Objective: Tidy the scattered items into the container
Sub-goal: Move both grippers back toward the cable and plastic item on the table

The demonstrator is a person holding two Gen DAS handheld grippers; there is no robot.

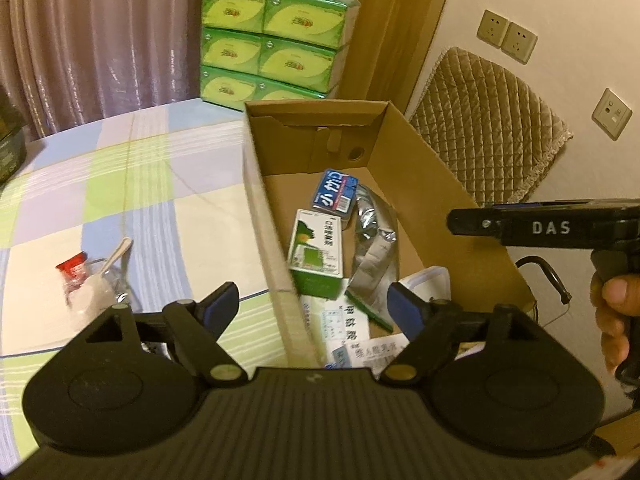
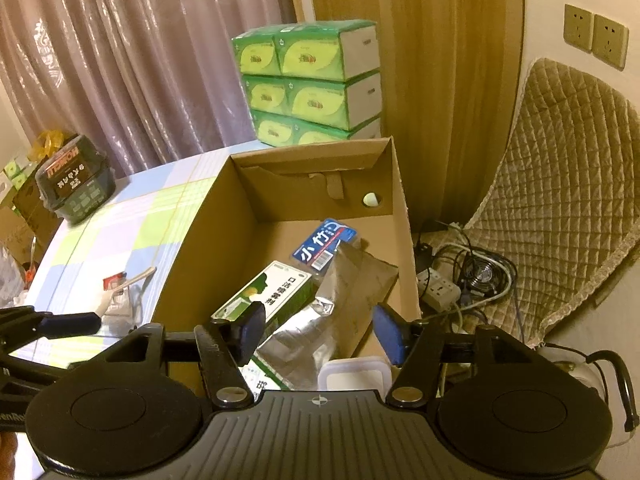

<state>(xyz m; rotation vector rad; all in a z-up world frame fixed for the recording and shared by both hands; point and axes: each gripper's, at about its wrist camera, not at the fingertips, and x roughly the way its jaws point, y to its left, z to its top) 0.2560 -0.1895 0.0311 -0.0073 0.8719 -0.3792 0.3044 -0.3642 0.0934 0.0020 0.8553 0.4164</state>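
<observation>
An open cardboard box (image 1: pixel 420 184) stands on the checked bed sheet (image 1: pixel 168 208). It holds a green-and-white medicine box (image 1: pixel 316 256), a blue packet (image 1: pixel 335 192), a silver foil pouch (image 1: pixel 372 240), a white plastic container (image 1: pixel 428 284) and paper leaflets (image 1: pixel 348 332). My left gripper (image 1: pixel 314 306) is open and straddles the box's near left wall with nothing gripped. My right gripper (image 2: pixel 320 330) is open above the silver foil pouch (image 2: pixel 316 336), its pads clear of it. Left of the box on the sheet lies a clear bag with a red item and a white spoon (image 1: pixel 92 284).
Stacked green tissue packs (image 1: pixel 272 44) rise behind the box against a curtain. A dark tub (image 2: pixel 76 180) sits at the sheet's far left. Right of the box are a power strip with cables (image 2: pixel 440 292) and a quilted cushion (image 2: pixel 568 200). A hand (image 1: pixel 616 304) holds the right tool.
</observation>
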